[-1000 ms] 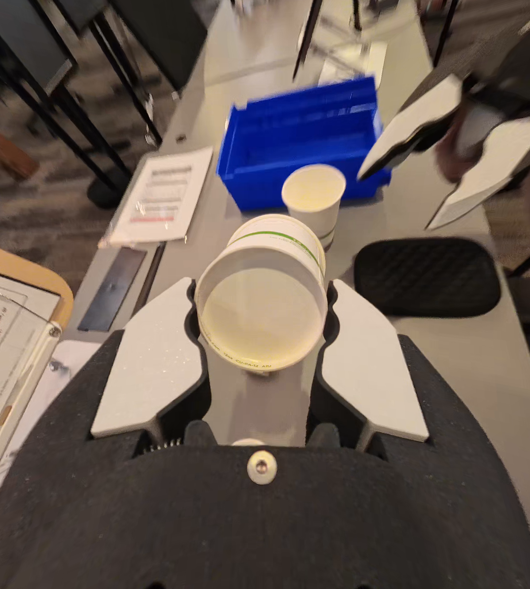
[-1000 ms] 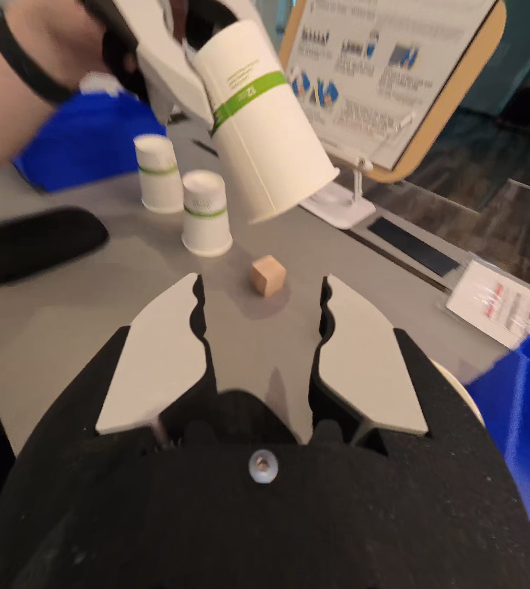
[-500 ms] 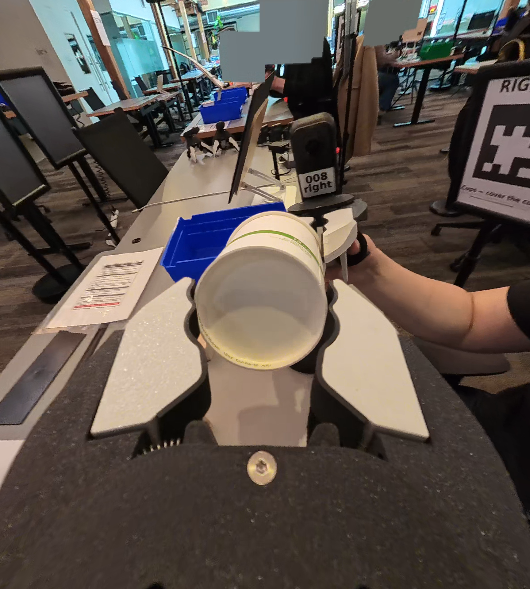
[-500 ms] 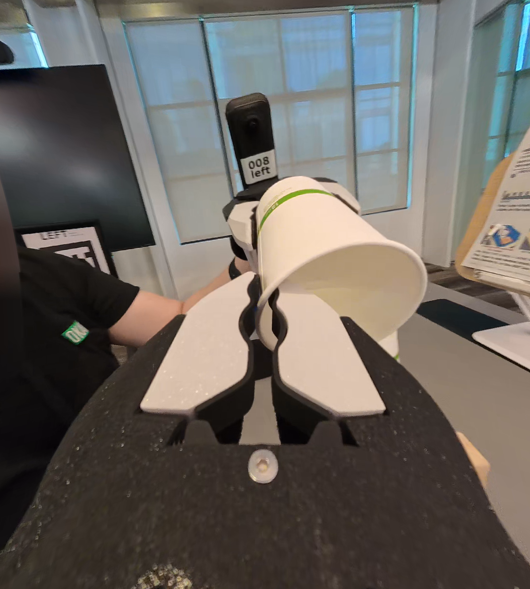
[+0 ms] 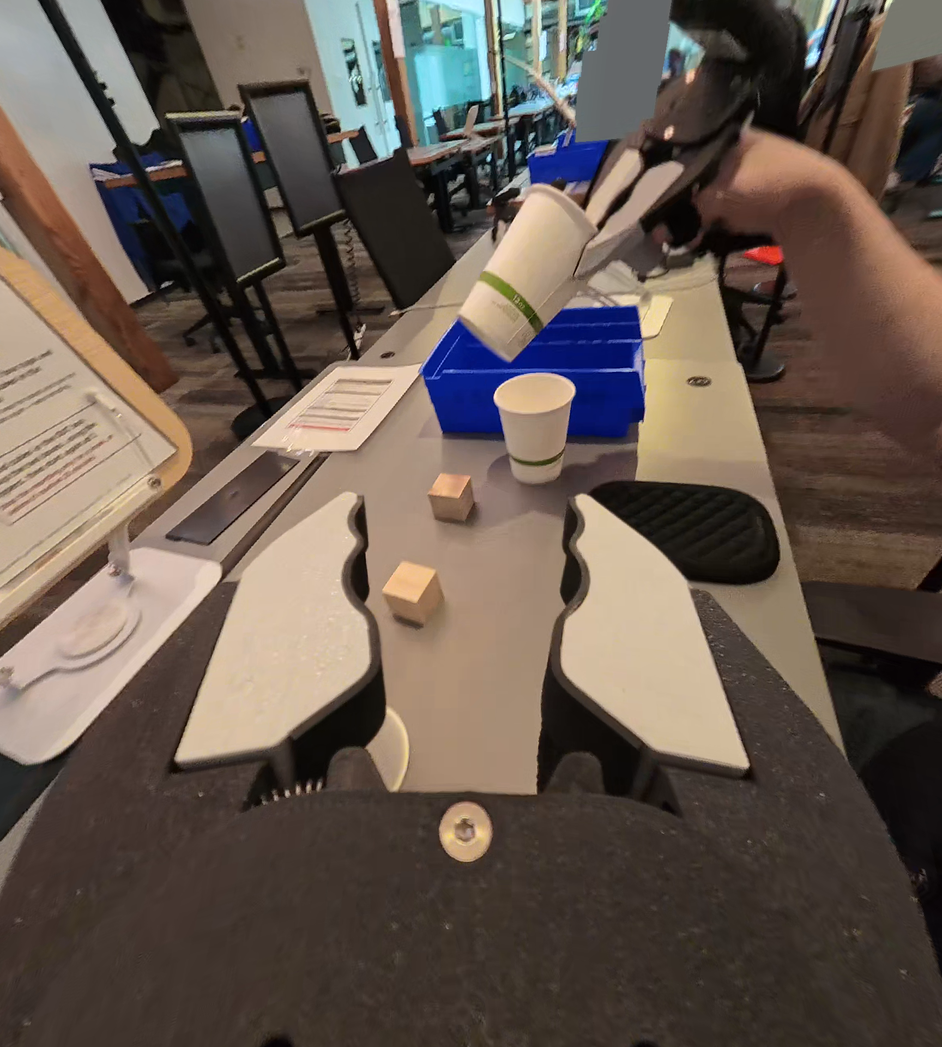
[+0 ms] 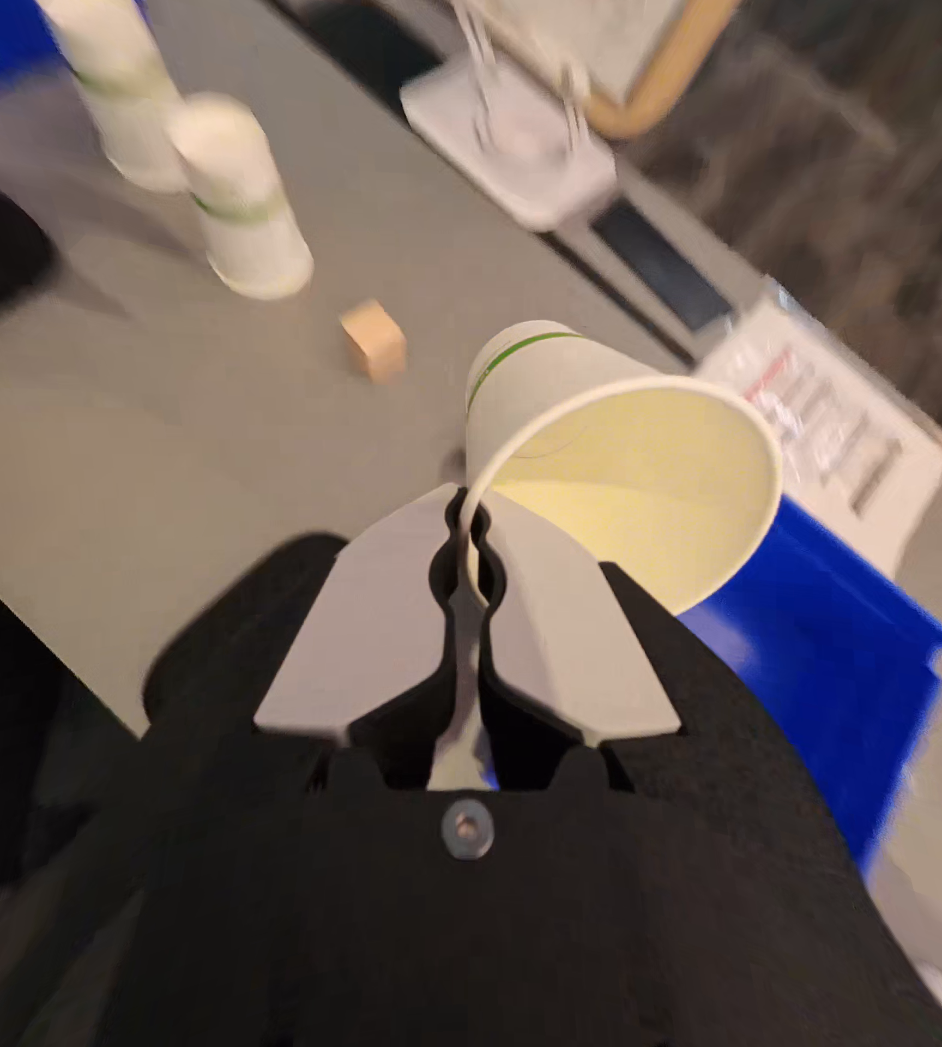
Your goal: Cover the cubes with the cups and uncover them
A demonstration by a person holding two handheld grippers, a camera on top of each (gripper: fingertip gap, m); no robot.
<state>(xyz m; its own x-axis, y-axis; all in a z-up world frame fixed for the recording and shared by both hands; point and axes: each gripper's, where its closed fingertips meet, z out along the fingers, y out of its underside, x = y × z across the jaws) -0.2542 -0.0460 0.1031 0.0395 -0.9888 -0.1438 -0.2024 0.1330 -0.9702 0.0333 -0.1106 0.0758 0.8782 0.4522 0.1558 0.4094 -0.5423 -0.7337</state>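
1. Looks like the uncover part of the job: 2 cubes bare on the grey table [image 5: 486, 708], with no cup over either.
2. Near cube [image 5: 411, 592] and far cube [image 5: 450, 496]: both flat on the table, a little apart, in line with the gap of the left tongs.
3. Left tongs [image 5: 464, 501]: spread wide, holding nothing, touching nothing, up above the table.
4. Right tongs [image 6: 466, 498]: squeezed tight on the rim of the held cup [image 6: 599, 453], with 1 finger inside the mouth and 1 outside.
5. Held cup: up in the air and tipped, bottom end lower than the mouth, seen in front of the blue bin [image 5: 536, 391] from the left wrist view.
6. Standing cup [image 5: 535, 428]: mouth up, just in front of the bin, near the far cube but not touching it.
7. Blurry cups [image 6: 242, 198]: 2 more on the table in the right wrist view, maybe upside down, too smeared to be sure.
8. Next move, as a guess: bring the held cup down, turn it straight, set it on a bare spot near the standing cup and away from the cubes, then let go.
9. Go gently, since a thin paper rim likely bends in a hard pinch.
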